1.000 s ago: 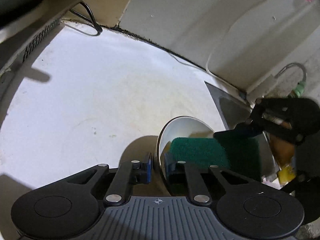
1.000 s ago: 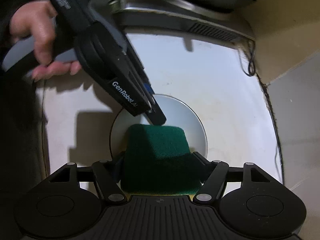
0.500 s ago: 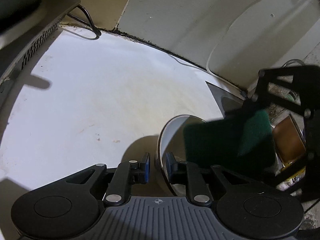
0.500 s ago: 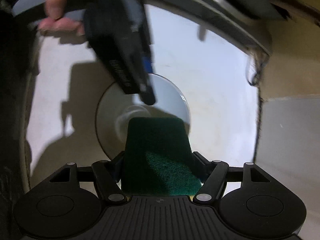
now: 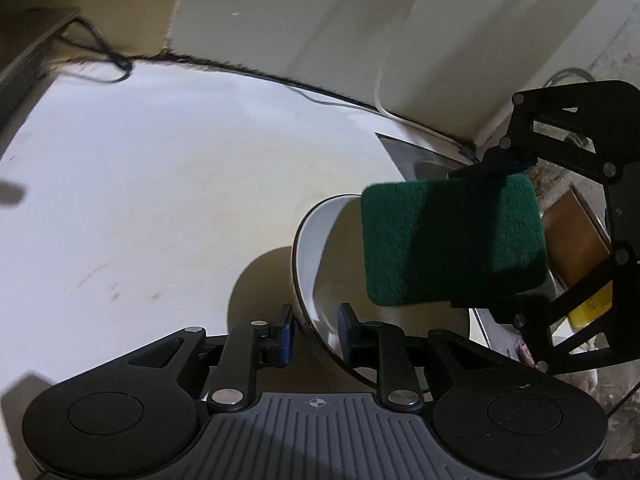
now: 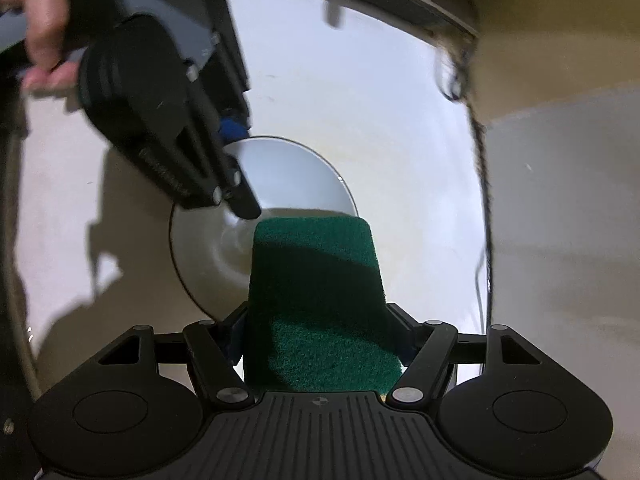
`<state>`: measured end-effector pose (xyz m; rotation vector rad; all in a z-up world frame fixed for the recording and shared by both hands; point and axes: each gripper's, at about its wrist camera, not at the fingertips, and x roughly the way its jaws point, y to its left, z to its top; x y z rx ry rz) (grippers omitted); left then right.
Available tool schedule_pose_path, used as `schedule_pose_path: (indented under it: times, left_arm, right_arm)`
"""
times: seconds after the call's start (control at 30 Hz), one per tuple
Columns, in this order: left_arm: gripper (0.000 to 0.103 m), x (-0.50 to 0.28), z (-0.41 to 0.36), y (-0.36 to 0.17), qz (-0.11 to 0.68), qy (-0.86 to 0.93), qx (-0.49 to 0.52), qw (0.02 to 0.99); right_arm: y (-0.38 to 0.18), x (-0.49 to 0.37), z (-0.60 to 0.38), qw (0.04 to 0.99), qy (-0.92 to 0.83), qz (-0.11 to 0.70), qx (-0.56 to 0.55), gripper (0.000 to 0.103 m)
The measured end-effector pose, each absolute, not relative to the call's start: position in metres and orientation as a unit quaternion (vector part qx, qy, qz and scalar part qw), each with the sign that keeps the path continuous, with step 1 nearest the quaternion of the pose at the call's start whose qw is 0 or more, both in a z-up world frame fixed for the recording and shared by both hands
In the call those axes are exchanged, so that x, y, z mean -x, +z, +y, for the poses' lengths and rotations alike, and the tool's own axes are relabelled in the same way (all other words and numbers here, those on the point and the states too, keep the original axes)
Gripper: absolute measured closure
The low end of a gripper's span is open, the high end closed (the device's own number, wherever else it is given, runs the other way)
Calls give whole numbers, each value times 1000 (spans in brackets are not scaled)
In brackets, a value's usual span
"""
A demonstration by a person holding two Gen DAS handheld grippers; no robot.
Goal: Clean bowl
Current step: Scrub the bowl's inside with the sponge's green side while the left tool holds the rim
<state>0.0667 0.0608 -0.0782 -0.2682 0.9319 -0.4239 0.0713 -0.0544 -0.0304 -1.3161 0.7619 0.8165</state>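
My left tool [image 5: 314, 330] straddles the near rim of the bowl [image 5: 320, 248], one pad outside the wall, one inside. Its jaws are opening, and there is a gap between the pads and the rim on both sides, so it no longer pinches the bowl. The bowl sits on the white surface [image 5: 160, 200], and from this angle it seems tipped up toward me, though the fisheye view makes that hard to judge. My right tool [image 6: 322, 344] pinches the green sponge [image 6: 316, 288] across its width, its free end reaching over the bowl's edge. In the left view the sponge hangs above the bowl's far side, apparently not touching it. My left hand [image 6: 38, 28] grips the tool's handle.
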Motion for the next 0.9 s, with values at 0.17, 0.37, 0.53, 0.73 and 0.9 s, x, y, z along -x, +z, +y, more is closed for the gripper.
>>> schedule_pose_path:
  times: [0.17, 0.37, 0.53, 0.73, 0.9]
  left_arm:
    - [77, -71, 51, -81, 450, -203, 109, 863]
    - [77, -65, 48, -82, 452, -208, 87, 863]
    - [77, -60, 43, -81, 452, -211, 67, 864]
    - [77, -58, 42, -81, 451, -206, 63, 866]
    - [77, -56, 36, -79, 451, -203, 47, 868]
  right_arm:
    - [-18, -71, -66, 677, 373, 375, 512, 34]
    - [-10, -84, -94, 722, 327, 402, 459, 34]
    - [-5, -91, -96, 743, 359, 441, 354, 34]
    - [-14, -80, -121, 752, 320, 465, 341, 34]
    - [-19, -93, -123, 787, 335, 459, 240, 34]
